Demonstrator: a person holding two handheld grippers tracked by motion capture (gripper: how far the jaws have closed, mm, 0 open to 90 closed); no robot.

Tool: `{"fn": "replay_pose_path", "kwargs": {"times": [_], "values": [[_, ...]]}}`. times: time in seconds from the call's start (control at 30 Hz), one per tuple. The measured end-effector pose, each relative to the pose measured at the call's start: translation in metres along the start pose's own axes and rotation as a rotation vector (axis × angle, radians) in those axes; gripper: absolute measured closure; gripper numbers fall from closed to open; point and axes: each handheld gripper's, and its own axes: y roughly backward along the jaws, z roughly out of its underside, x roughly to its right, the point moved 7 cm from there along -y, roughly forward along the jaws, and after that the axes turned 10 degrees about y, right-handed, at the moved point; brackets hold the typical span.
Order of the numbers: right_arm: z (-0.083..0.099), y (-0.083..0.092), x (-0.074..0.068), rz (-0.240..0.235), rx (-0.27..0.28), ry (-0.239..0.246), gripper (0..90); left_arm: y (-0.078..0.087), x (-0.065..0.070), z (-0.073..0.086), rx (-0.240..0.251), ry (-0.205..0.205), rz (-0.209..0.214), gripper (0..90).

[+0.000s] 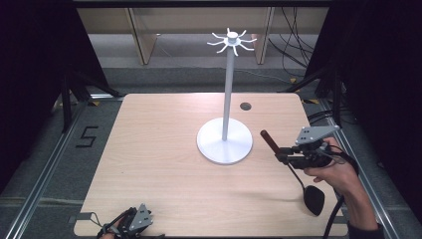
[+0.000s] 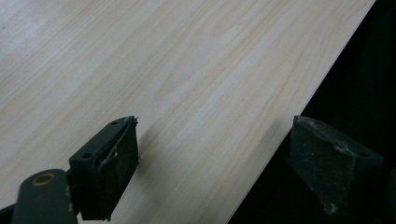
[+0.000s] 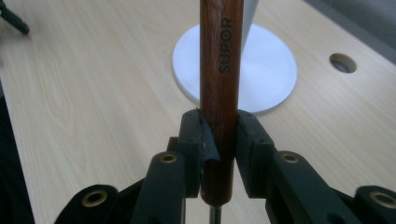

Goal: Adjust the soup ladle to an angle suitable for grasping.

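Left gripper [image 1: 130,221] sits low at the near-left corner of the wooden table [image 1: 164,164], close to the front edge. In the left gripper view its jaws are spread wide with nothing between them, one over the wood grain [image 2: 196,79], the other hanging past the table edge over dark floor. Mid-table: white stand [image 1: 225,141], round flat base, thin upright pole, ring of curved hooks at the top [image 1: 232,41]. Small round hole [image 1: 245,106] in the tabletop just behind and right of the base. Right gripper [image 1: 284,153] is held by the person's right hand [image 1: 334,172] above the right side of the table, grey plate on top. It's pinching a ladle [image 1: 293,167] by its reddish-brown wooden handle; handle end points up and left toward the stand base, thin metal shaft runs down and right to a black bowl [image 1: 314,199] near the table's right front. Bowl looks like it may be resting on the table, hard to tell from up here. Right gripper view: jaws pressed on both sides of the handle [image 3: 221,70], which reads "SUPOR", with the white base [image 3: 266,70] right behind it and the hole [image 3: 342,62] off to the right.
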Motion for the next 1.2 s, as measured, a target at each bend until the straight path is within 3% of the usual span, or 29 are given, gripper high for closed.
{"fn": "replay_pose_path", "kwargs": {"times": [0.27, 0.3, 0.4, 0.5, 0.6, 0.73, 0.93, 0.97, 1.03, 1.07, 1.1, 1.2], "values": [[-0.005, 0.014, 0.004, 0.010, 0.077, -0.004, 74.2, 0.000, 0.000, 0.000, 0.003, 0.004, -0.002, 15.3], [-0.008, 0.018, 0.007, 0.037, 0.107, -0.027, 74.3, 0.000, 0.000, 0.000, 0.003, 0.003, -0.001, 15.3], [-0.010, 0.022, 0.010, 0.054, 0.137, -0.040, 74.3, 0.000, -0.001, 0.000, 0.000, 0.002, -0.003, 15.3], [-0.016, 0.026, 0.018, 0.094, 0.220, -0.056, 74.3, 0.000, 0.000, 0.000, 0.003, 0.005, -0.002, 15.3], [-0.020, 0.030, 0.019, 0.075, 0.239, -0.075, 74.3, 0.000, 0.000, 0.000, -0.002, 0.005, -0.001, 15.3], [-0.029, 0.029, 0.022, 0.080, 0.303, -0.080, 74.3, 0.000, 0.000, 0.000, -0.001, 0.007, -0.001, 15.3], [-0.029, 0.033, 0.024, 0.071, 0.301, -0.074, 74.3, -0.001, 0.000, 0.000, 0.007, 0.015, -0.003, 15.3], [-0.032, 0.032, 0.024, 0.083, 0.323, -0.080, 74.3, -0.001, 0.000, 0.000, 0.007, 0.017, -0.001, 15.3], [-0.032, 0.035, 0.022, 0.058, 0.304, -0.088, 74.3, -0.002, 0.000, 0.000, 0.007, 0.017, 0.000, 15.3], [-0.035, 0.035, 0.024, 0.071, 0.340, -0.081, 74.2, -0.002, 0.000, 0.000, 0.006, 0.017, 0.000, 15.3], [-0.037, 0.036, 0.023, 0.053, 0.345, -0.089, 74.2, -0.002, 0.000, 0.000, 0.005, 0.018, -0.002, 15.3], [-0.042, 0.037, 0.024, 0.062, 0.346, -0.084, 74.2, -0.002, 0.000, 0.000, 0.006, 0.017, -0.001, 15.3]]}}
